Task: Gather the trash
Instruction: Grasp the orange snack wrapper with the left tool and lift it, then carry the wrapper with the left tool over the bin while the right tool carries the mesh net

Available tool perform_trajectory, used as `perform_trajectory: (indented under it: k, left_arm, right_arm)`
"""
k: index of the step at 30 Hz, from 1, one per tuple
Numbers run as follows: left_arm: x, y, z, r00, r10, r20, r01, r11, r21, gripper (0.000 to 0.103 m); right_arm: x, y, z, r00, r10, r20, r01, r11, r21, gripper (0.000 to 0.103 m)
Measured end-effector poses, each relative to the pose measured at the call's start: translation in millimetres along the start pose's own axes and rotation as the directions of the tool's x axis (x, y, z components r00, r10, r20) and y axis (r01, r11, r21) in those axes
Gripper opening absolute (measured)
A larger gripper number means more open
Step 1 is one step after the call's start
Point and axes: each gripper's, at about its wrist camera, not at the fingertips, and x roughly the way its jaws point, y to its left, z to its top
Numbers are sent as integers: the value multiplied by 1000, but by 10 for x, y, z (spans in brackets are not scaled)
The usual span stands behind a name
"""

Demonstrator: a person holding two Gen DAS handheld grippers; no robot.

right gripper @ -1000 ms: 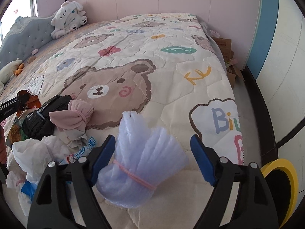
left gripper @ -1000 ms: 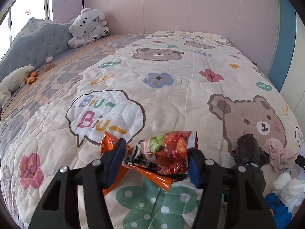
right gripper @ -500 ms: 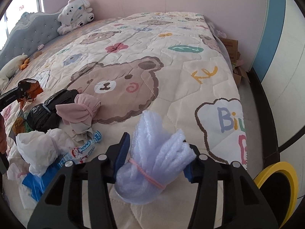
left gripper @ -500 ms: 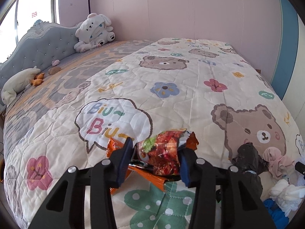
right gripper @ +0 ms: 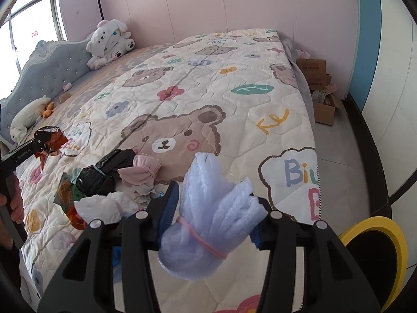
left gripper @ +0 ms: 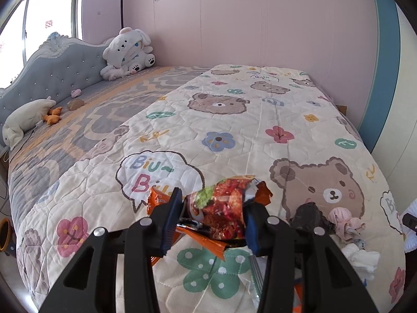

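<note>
The left gripper [left gripper: 212, 217] is clamped about half-open on a crumpled red-and-orange snack wrapper [left gripper: 224, 208], its blue pads pressing both sides. The right gripper [right gripper: 213, 215] grips in the same way a pale blue foam bundle [right gripper: 212, 219] tied with a pink rubber band [right gripper: 200, 240].

A second ago both sets of jaws stood wider, with wrapper and bundle lying loose between them on the quilt [left gripper: 234, 120]; they have just been closing, and settled on their loads about half a second ago. Both pieces now hang clear of the bedding, and more of the pink wall [left gripper: 260, 31] and its pasted pictures shows than before, so each hand has come up.

The wrapper's long axis runs away from the camera and slightly right, its torn open end pointing toward the far side of the bed; an orange flap hangs below the pads. The bundle's long axis tilts from lower left to upper right: the tied, rounded end sits nearest the camera and the fanned loose ends point up and away.

Beyond the jaws, a black plastic bag [right gripper: 104, 172], a pink knotted cloth [right gripper: 140, 173] and white crumpled tissue [right gripper: 99, 208] lie together on the quilt between the two grippers. A yellow-rimmed bin [right gripper: 375, 245] stands on the floor at the right.
</note>
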Motion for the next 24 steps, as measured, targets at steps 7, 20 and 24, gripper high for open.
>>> perform_trajectory:
  k: [7,20,24]
  left_arm:
    - [-355,-282,-10,998,-51,23,50,998,47,41]
    - [-863,-1025,-52,983,-184,31,178,976,127,41]
    - [-1037,-1324,-78,970,-238,41,229,960,163,41]
  right_arm:
    - [-474,-146,-20,999,-1,42,-1,999,32,47]
    - [-1258,-581,-133,990,-44,134,31,994,104,48]
    - [-1465,-746,-189,986,-68,153,50,991,122,48]
